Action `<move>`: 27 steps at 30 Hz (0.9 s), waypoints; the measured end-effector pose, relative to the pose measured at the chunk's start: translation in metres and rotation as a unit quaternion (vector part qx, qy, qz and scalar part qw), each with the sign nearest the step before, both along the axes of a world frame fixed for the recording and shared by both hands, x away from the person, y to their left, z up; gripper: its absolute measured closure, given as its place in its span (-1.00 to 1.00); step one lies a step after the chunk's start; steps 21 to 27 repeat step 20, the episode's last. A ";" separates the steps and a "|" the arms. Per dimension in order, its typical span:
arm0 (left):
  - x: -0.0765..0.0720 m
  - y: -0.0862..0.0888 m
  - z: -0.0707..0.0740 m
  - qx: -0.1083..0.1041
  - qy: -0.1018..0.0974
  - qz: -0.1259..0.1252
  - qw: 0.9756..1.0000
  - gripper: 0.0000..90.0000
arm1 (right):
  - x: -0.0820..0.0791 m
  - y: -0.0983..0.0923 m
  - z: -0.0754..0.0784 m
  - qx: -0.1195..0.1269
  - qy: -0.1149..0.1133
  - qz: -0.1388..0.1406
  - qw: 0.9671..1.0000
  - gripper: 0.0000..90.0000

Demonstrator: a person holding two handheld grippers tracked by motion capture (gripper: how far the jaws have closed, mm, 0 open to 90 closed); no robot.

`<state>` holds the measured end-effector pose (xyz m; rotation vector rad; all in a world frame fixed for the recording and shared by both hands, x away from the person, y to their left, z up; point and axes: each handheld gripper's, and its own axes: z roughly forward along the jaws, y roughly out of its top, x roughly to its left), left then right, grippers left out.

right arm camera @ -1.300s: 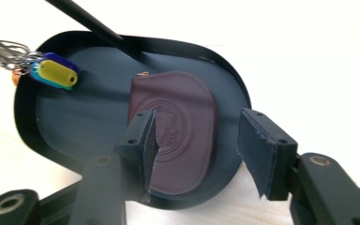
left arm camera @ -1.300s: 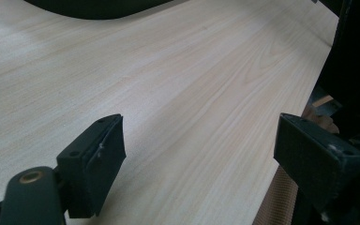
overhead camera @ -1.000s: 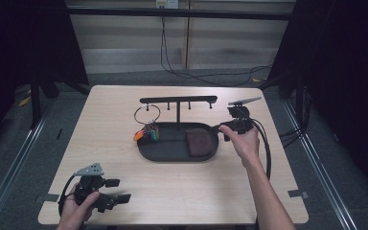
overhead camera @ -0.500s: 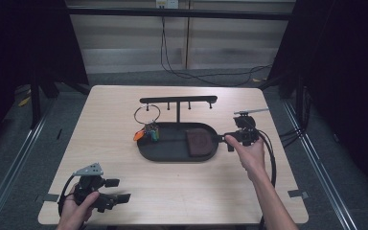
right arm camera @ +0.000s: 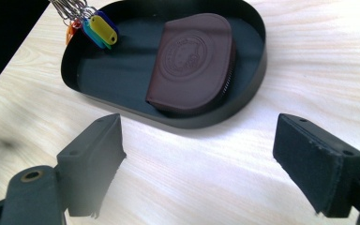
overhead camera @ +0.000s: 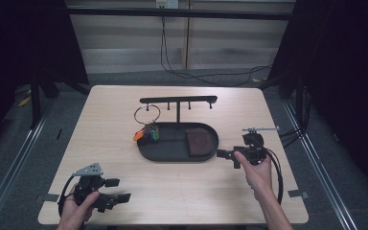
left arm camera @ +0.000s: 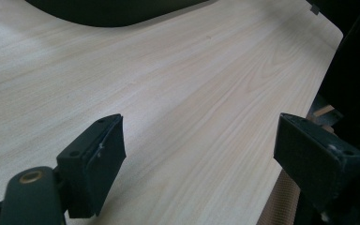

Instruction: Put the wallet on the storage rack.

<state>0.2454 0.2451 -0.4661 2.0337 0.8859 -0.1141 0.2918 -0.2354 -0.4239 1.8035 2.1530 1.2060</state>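
Note:
A black oval tray (overhead camera: 168, 154) lies mid-table, below a black peg stand (overhead camera: 178, 100). In its right end rests a brown leather pouch (overhead camera: 199, 143), flat and embossed (right arm camera: 194, 61). A keyring with coloured tags (overhead camera: 146, 131) hangs at the tray's left end, the tags (right arm camera: 97, 28) over the tray floor. My right gripper (overhead camera: 226, 157) is just right of the tray and points at it. Its jaws have just been opening and stand wide, with bare wood between them (right arm camera: 199, 159). My left gripper (overhead camera: 117, 189) rests open at the near left corner, empty (left arm camera: 199, 159).
The light wooden table (overhead camera: 182, 191) has bare wood between the tray and the front edge. The tray's curved rim (left arm camera: 108, 11) shows far ahead of the left jaws. A cable (overhead camera: 278, 177) loops from the right gripper along the table's right side.
My right hand has drawn back from the tray's far right end toward the person and come lower, its jaws spreading wider. The pouch stays in the tray. The left hand has kept still.

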 end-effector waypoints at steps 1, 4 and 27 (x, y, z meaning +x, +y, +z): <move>0.000 0.000 0.000 -0.002 0.000 0.001 1.000 -0.63 | -0.004 -0.002 -0.002 0.006 -0.002 0.000 1.000 -0.63; -0.001 0.001 0.001 -0.004 -0.001 0.002 1.000 -0.63 | -0.015 -0.003 -0.009 -0.003 -0.009 -0.003 1.000 -0.61; -0.001 0.001 0.002 -0.004 -0.006 0.005 1.000 -0.63 | -0.050 -0.017 -0.042 -0.007 -0.031 -0.028 0.999 -0.57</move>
